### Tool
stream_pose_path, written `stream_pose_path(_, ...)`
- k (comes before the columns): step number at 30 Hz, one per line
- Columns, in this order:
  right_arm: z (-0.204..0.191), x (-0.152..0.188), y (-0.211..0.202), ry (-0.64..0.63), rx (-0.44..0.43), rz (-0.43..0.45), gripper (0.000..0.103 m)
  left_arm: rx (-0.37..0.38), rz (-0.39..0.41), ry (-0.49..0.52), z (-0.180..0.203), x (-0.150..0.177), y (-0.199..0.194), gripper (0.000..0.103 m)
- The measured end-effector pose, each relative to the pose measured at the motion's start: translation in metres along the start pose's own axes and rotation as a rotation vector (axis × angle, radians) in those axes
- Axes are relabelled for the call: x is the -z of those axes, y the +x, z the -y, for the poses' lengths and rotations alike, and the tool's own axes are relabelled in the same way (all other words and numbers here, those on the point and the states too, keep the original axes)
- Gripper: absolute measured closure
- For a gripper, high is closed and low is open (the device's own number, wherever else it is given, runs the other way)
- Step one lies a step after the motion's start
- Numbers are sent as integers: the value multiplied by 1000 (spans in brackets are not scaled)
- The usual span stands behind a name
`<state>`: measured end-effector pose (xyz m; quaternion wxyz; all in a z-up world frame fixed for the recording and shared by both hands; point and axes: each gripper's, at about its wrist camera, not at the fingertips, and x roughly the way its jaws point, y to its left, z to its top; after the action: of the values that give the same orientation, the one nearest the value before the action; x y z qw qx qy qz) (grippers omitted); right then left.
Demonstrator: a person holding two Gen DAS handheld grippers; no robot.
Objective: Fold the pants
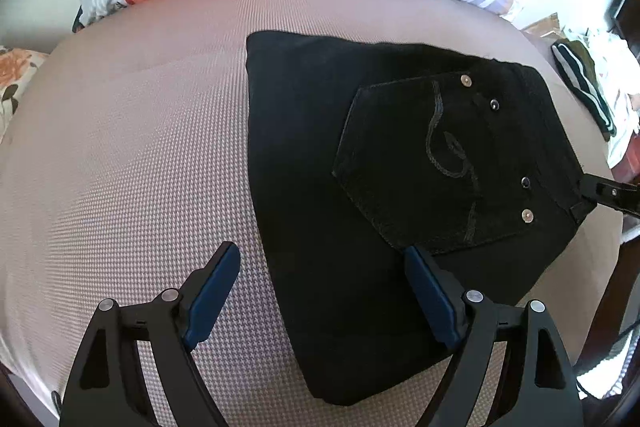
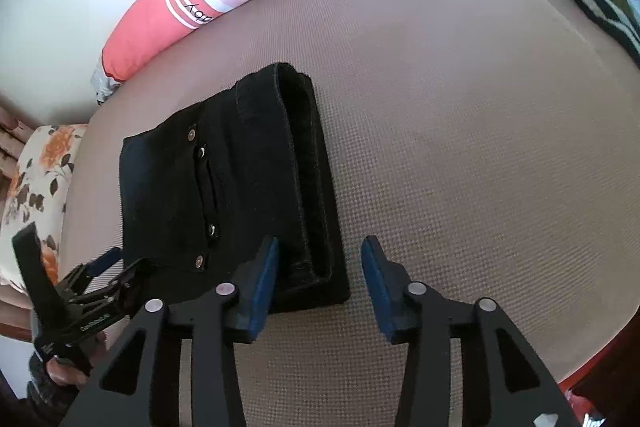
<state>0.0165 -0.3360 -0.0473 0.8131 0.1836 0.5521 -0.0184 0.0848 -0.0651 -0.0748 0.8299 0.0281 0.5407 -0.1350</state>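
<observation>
On the bed before me the pants lie folded into a thick, compact packet, back pocket up, waistband edge toward my right side. My left gripper stands wide apart and grips nothing: one pad rests over the bare sheet, the other over the near edge of the cloth, straddling the fold's left side. My right gripper is partly spread with nothing pinched; its left finger sits at the packet's near right corner, the other over the bed. I judge the folding itself finished and this the letting-go step. Next calls for lifting both hands straight up and away so no pad drags a layer loose. If a tidy-up is wanted, the rolled edge on my right looks puffed and could take a press flat.
</observation>
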Motion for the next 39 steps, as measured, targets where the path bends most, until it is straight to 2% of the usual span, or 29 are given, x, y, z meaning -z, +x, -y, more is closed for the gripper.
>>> stream_pose_path(4, 1, -8, 6, -18, -16, -19, 53, 25, 5, -18, -5, -3, -1, 19)
stream_pose_path(11, 19, -24, 22, 1, -141, -60, 48, 151, -26, -149, -33, -14, 6, 19)
stream_pose_path(19, 38, -39, 49, 30, -267, -125, 47, 267, -70, -280, -58, -20, 19, 19)
stream_pose_path(24, 52, -44, 64, 68, -384, -163, 47, 348, -81, -305, -65, -24, 23, 19)
stream_pose_path(28, 56, -47, 70, 48, -467, -180, 46, 413, -90, -328, -74, -25, 25, 19)
stream_pose_path(30, 56, -48, 74, 42, -510, -197, 48, 442, -99, -328, -74, -28, 27, 19)
stream_pose_path(31, 55, -49, 78, 40, -540, -208, 54, 465, -108, -330, -73, -30, 29, 19)
stream_pose_path(33, 52, -50, 88, 40, -585, -239, 57, 479, -111, -340, -74, -33, 32, 19)
stream_pose_path(34, 51, -51, 90, 41, -600, -246, 59, 479, -108, -339, -73, -35, 33, 22)
stream_pose_path(35, 51, -52, 92, 43, -608, -252, 60, 470, -108, -332, -71, -37, 35, 35)
stream_pose_path(36, 51, -54, 95, 49, -617, -260, 61, 465, -115, -331, -70, -39, 38, 43)
stream_pose_path(39, 49, -56, 100, 59, -643, -266, 65, 476, -104, -336, -69, -43, 41, 43)
